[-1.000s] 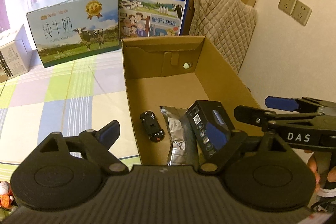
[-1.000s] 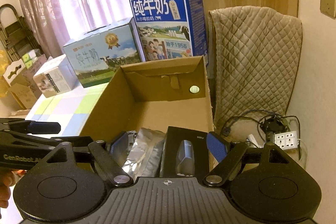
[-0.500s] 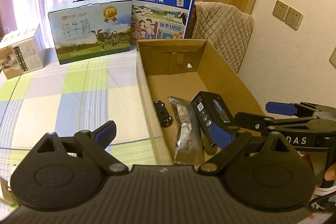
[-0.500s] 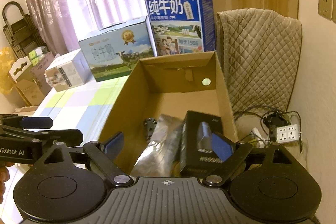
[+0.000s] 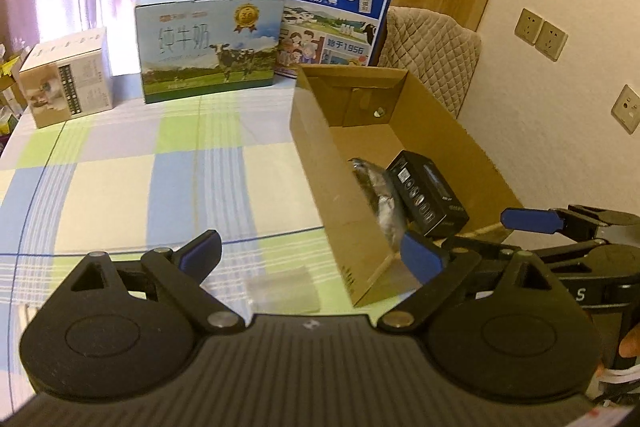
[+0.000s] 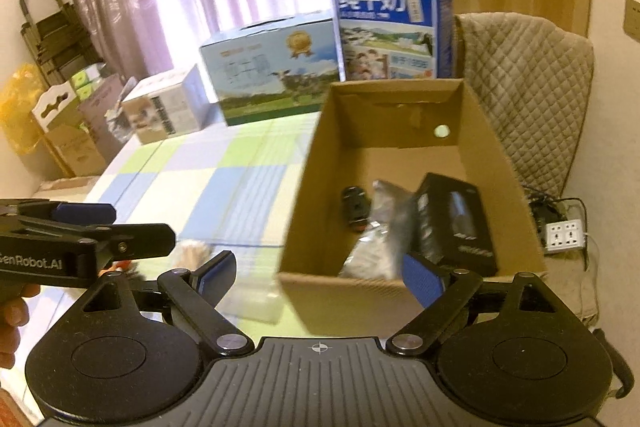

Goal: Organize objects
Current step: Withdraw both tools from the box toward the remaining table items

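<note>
A: You've pulled both grippers back out of the open brown cardboard box [image 6: 404, 163]. Left gripper [image 5: 310, 253] and right gripper [image 6: 320, 277]: fingers spread, nothing held.

B: So what's in the box now?

A: Small black toy car [image 6: 354, 207], crumpled silver foil pouch [image 6: 378, 231] and black rectangular product box [image 6: 456, 223], all on the box floor. That drop looks done, imo.

B: Next pick?

A: Prob the clear plastic piece [image 5: 282, 287] on the checked tablecloth [image 5: 160, 167], just left of the box's near corner.

B: Room to move?

A: Cloth left of the box is open. Watch the box's near wall by your right finger; the wall sits close on the box's right.
</note>
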Motion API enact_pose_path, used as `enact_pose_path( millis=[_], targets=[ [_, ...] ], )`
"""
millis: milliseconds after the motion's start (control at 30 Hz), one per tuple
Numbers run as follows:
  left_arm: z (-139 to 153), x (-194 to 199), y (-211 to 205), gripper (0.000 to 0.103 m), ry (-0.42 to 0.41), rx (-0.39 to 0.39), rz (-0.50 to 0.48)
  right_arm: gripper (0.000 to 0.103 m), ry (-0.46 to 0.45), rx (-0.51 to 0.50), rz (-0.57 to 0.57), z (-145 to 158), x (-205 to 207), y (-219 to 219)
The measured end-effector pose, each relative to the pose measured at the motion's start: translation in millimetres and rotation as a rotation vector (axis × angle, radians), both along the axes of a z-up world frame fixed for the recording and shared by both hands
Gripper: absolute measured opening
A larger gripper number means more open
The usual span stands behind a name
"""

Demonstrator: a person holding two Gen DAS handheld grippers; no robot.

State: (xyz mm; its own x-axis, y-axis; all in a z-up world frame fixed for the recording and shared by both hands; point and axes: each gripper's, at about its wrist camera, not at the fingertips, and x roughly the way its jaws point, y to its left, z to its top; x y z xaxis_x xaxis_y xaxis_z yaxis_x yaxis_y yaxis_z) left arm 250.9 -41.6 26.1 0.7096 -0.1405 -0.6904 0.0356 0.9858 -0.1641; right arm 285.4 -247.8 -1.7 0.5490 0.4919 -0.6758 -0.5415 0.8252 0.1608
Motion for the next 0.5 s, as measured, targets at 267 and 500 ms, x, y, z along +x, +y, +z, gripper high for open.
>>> enact_pose_path(
  millis=[267, 500],
  targets=[
    [2.1, -28.6, 37.6, 0.094, -0.004, -0.013, 0.014, 0.087, -0.001, -0.016, 0.018, -1.0, -30.5, 31.0],
    [1.6, -48.4, 69.5, 0.094, 0.000, -0.016, 0.041, 0.087, 0.003, -0.026, 0.042, -6.1, -49.6, 55.4]
  ],
)
